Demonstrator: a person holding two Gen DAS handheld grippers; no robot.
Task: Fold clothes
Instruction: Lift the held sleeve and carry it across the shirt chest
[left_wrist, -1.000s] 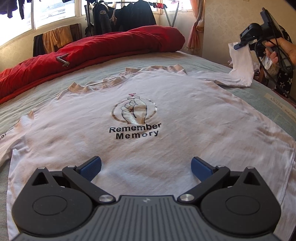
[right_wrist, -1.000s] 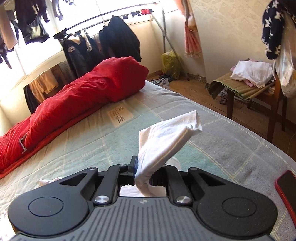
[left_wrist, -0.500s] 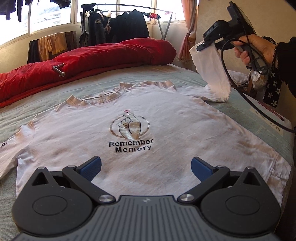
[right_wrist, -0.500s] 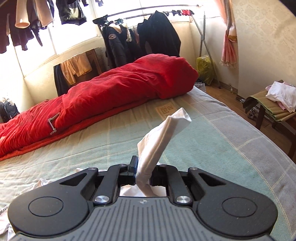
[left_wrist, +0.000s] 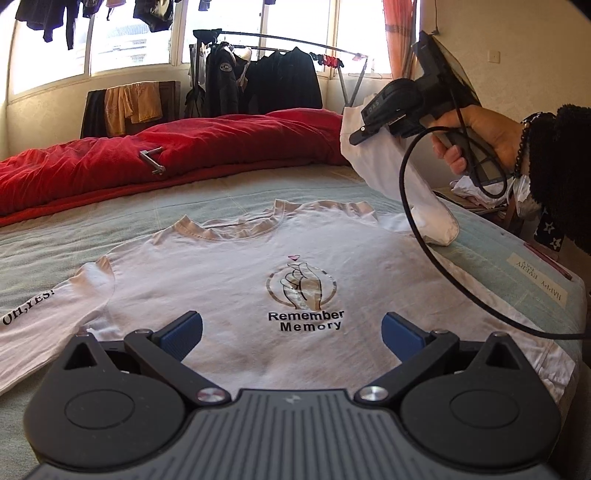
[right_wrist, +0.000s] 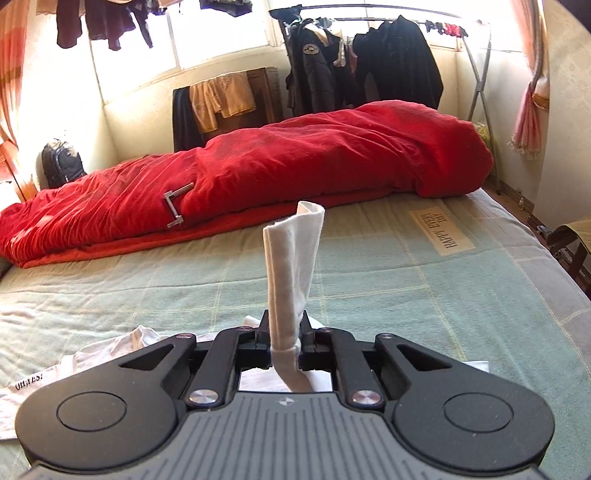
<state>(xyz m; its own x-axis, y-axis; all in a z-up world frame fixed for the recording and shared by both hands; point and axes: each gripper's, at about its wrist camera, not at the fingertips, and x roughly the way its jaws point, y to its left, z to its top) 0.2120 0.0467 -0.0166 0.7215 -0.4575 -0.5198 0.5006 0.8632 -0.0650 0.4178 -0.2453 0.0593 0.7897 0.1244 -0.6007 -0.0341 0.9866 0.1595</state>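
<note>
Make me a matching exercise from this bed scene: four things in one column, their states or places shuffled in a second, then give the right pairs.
Things:
1. white shirt sleeve
2. left gripper
3. red duvet
4. orange garment

States or places:
A. bunched along the far side of the bed
B. fingers open, holding nothing
C. draped over dark furniture by the window
D. clamped and lifted by the right gripper

Pairs: 1-D, 2-B, 3-A, 4-C

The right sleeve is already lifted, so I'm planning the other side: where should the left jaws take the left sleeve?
Grip the left sleeve near its cuff end, past the "OH,YES!" print, coming from above and from the shirt's outer side. It probably lies flat and straight on the bed, so pinching up a fold there looks easiest.
</note>
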